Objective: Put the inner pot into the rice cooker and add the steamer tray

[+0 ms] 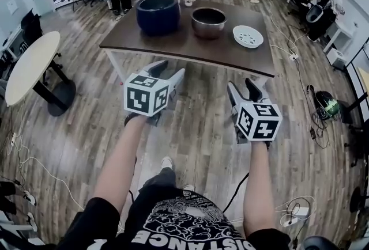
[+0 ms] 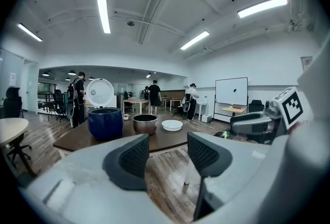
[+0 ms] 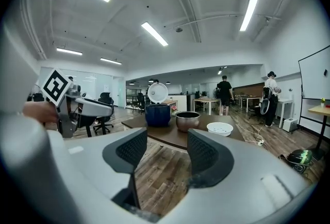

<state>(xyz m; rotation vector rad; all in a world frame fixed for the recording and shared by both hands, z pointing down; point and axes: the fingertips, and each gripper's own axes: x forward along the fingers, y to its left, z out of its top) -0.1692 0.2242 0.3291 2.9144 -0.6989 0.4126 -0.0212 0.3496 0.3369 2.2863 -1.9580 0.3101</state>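
Observation:
On a dark wooden table (image 1: 173,42) stand a dark blue rice cooker (image 1: 157,14) with its white lid raised, a metal inner pot (image 1: 208,22) to its right, and a white steamer tray (image 1: 248,36) further right. The same three show as cooker (image 2: 105,123), pot (image 2: 145,124) and tray (image 2: 171,125), and as cooker (image 3: 158,114), pot (image 3: 187,121) and tray (image 3: 219,128). My left gripper (image 1: 168,72) (image 2: 164,158) and right gripper (image 1: 244,88) (image 3: 163,154) hover over the floor short of the table, both open with nothing between the jaws.
A round pale table (image 1: 30,64) stands at the left. Cables and a power strip (image 1: 293,212) lie on the wood floor at the right. Office chairs, desks and several people fill the back of the room. A whiteboard (image 2: 231,94) stands far right.

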